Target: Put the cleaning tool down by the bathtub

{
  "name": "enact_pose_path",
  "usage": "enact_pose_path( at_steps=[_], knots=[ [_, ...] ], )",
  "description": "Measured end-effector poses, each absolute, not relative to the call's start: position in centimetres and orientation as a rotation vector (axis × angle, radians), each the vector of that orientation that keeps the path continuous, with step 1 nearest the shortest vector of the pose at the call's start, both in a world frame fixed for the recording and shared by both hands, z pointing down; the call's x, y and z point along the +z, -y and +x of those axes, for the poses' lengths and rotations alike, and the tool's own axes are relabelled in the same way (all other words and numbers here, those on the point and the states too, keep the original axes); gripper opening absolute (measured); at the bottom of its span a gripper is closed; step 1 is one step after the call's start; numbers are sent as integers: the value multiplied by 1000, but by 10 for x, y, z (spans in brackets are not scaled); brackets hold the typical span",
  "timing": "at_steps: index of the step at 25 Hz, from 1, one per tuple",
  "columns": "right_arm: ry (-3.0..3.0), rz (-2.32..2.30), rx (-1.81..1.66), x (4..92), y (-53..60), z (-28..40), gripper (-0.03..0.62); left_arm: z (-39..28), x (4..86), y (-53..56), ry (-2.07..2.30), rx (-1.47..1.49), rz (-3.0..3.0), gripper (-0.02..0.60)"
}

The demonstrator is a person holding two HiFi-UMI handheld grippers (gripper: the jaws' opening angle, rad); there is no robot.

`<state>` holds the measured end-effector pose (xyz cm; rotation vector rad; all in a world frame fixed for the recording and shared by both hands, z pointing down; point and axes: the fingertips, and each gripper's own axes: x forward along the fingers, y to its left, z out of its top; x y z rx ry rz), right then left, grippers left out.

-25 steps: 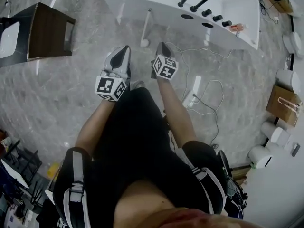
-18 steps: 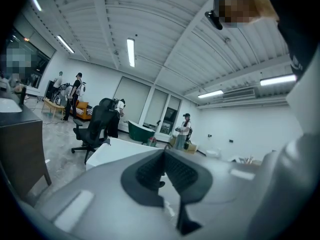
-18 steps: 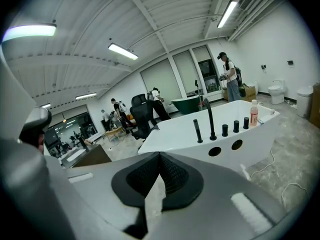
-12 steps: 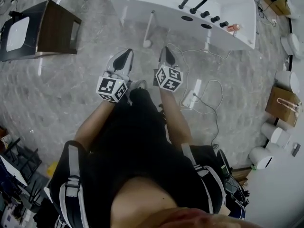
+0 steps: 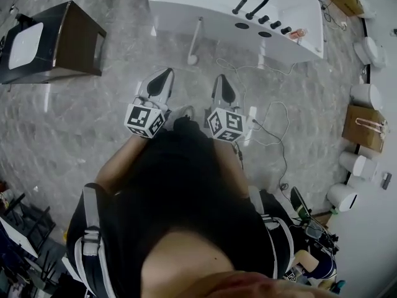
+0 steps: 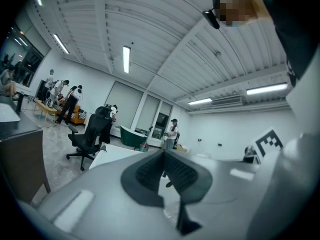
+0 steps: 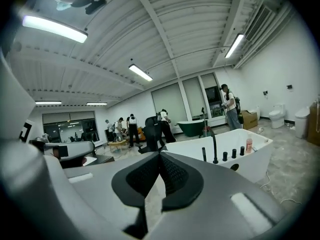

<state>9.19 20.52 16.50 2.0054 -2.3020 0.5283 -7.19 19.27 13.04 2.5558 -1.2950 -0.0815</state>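
Both grippers were found empty above the grey marbled floor [image 5: 93, 123], short of the glossy white bathtub [image 5: 186, 5]; the left gripper [image 5: 160, 79] had its jaws pressed together, and the right gripper [image 5: 223, 87] was likewise closed on nothing. The cleaning tool [image 5: 195, 39], a slim white rod with a small rounded head, was seen propped against the bathtub's near outer wall, head on the floor. It was judged light, stiff and smooth, liable to slip; a grasp at mid-handle was advised.

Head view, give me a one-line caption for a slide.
Left gripper and right gripper shut and empty over the floor; cleaning tool rests beside the white bathtub.
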Motion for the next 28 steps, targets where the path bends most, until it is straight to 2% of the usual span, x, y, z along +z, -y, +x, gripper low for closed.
enact_pose_path(
  at_steps=[10,28],
  knots=[
    [2359,1989,440,126,-253,40,0,-101,116,-223,1218,-80,2619,8],
    [2419,1893,435,130,-258,15,-2,-105,125,-231,1214,-61,2618,8]
  ],
)
